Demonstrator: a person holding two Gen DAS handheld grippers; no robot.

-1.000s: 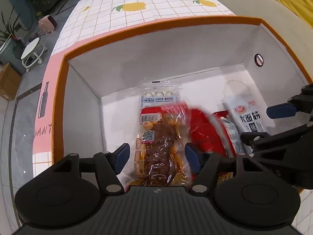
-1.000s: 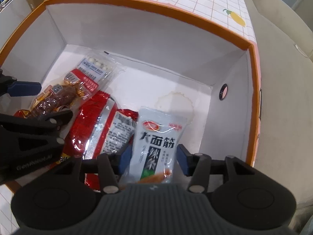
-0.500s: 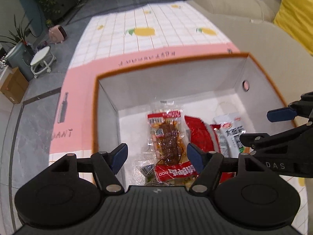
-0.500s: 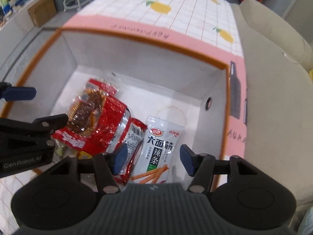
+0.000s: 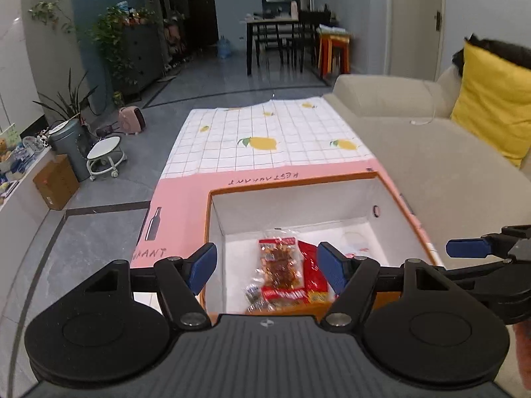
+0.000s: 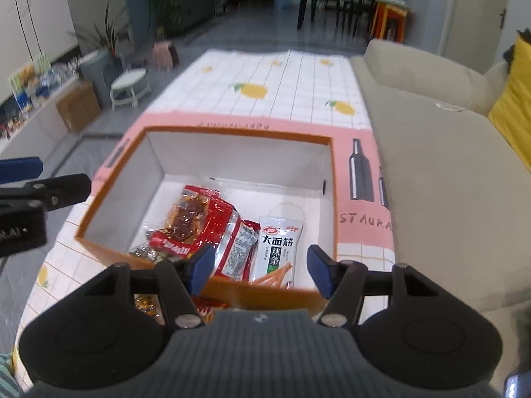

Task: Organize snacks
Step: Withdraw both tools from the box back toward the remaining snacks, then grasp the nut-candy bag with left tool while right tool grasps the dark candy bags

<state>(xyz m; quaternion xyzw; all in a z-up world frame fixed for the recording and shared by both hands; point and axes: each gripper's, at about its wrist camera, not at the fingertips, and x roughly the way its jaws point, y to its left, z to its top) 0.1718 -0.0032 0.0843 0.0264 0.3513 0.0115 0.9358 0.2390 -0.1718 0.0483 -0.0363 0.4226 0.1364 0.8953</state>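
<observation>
The box (image 6: 205, 132) has an orange rim & is white inside. In it: a clear packet (image 6: 189, 214) w/ brown meat & a red label, a shiny red packet (image 6: 223, 219), and a white packet (image 6: 277, 245) w/ black letters, a green strip & orange sticks. The cloth (image 5: 265, 132) is white w/ thin dark squares & yellow lemons w/ green leaves; its edge is pink w/ dark bottle shapes & letters. The sofa (image 5: 431, 152) is beige, the pillow (image 5: 494, 96) bright yellow. The floor (image 5: 83, 242) is grey w/ dark lines. Both grippers, left (image 5: 267, 267) & right (image 6: 257, 270), are black w/ blue pads (image 5: 202, 267). The little stool (image 5: 104, 156) is white.
</observation>
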